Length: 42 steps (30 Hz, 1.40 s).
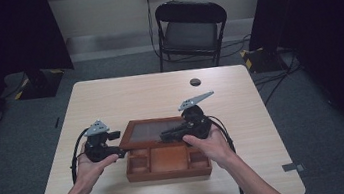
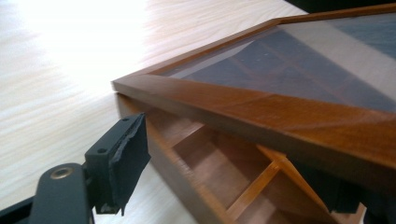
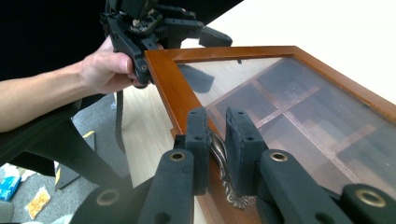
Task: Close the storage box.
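Note:
A brown wooden box (image 1: 169,170) with several compartments sits near the table's front edge. Its glass-paned lid (image 1: 146,130) is tilted up a little off the base. My right gripper (image 1: 165,137) (image 3: 215,126) is shut on the small metal handle (image 3: 219,154) at the lid's front rail. At the box's left front corner, my left gripper (image 1: 119,152) (image 2: 233,163) straddles the base under the raised lid (image 2: 280,107). One pad (image 2: 130,154) rests against the outer wall, while the other jaw is mostly hidden beneath the lid frame.
The light wooden table (image 1: 109,95) has a small dark round disc (image 1: 195,82) at its far side. A black folding chair (image 1: 190,29) stands behind the table. Black curtains hang on both sides, and cables lie on the floor at the right.

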Each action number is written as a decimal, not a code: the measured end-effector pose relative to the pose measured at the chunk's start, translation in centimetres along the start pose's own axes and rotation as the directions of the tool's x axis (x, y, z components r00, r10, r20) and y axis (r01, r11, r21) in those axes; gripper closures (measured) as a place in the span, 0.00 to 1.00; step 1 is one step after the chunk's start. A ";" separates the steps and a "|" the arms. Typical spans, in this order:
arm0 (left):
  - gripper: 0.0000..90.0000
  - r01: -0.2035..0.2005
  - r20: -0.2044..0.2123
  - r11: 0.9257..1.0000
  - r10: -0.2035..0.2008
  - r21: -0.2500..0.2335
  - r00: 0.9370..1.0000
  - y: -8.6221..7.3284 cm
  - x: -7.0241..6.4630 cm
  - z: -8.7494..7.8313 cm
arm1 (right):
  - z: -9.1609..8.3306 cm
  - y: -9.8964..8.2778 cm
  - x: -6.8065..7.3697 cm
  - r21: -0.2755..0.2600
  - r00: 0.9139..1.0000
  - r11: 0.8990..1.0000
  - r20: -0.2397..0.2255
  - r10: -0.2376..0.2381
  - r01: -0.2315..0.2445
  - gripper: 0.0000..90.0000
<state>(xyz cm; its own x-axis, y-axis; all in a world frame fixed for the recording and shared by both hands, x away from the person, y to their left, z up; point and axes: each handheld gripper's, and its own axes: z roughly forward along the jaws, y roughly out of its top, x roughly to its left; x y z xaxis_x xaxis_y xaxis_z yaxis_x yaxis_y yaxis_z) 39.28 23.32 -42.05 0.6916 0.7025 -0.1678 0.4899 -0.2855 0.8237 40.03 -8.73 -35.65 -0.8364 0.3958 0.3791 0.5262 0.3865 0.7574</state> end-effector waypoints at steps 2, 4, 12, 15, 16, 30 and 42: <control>0.22 0.003 -0.004 1.000 -0.003 0.000 1.000 -0.1 0.3 -0.2 | 0.0 -0.1 0.1 -0.002 1.000 1.000 0.004 -0.002 0.002 0.89; 0.22 0.006 -0.002 1.000 -0.006 0.005 1.000 -0.2 0.5 -0.3 | 0.0 -0.1 0.1 -0.002 1.000 1.000 0.007 -0.007 0.007 0.89; 0.23 0.053 -0.020 0.998 -0.052 0.020 0.998 -0.8 1.9 -0.5 | 0.1 -0.2 0.4 0.006 1.000 1.000 0.026 -0.004 0.004 0.89; 0.23 0.054 -0.048 0.998 -0.052 0.030 0.997 -1.0 2.4 -0.6 | 0.1 -0.4 0.6 0.010 0.999 1.000 0.036 -0.008 0.007 0.89; 0.23 0.056 -0.056 0.998 -0.054 0.029 0.997 -1.0 2.6 -0.6 | 0.2 -0.6 0.6 0.015 0.999 1.000 0.037 -0.006 0.006 0.89; 0.23 0.072 -0.099 0.997 -0.069 0.018 0.993 -1.0 3.7 -1.3 | 0.6 -2.3 0.8 0.059 0.999 0.998 0.040 -0.015 0.013 0.89; 0.23 0.059 -0.083 0.998 -0.056 0.027 0.995 -0.9 3.2 -0.9 | 1.9 -5.4 0.6 0.148 0.999 0.989 0.052 -0.013 0.006 0.89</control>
<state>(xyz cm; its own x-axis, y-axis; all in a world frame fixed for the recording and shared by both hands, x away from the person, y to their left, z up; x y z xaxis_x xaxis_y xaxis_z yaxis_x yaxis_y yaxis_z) 40.58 26.37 -42.80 0.6166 0.7690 -0.1684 0.5438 -0.2615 0.7974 36.92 -8.97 -40.55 -0.8344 0.4331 0.3409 0.5383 0.5078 0.6726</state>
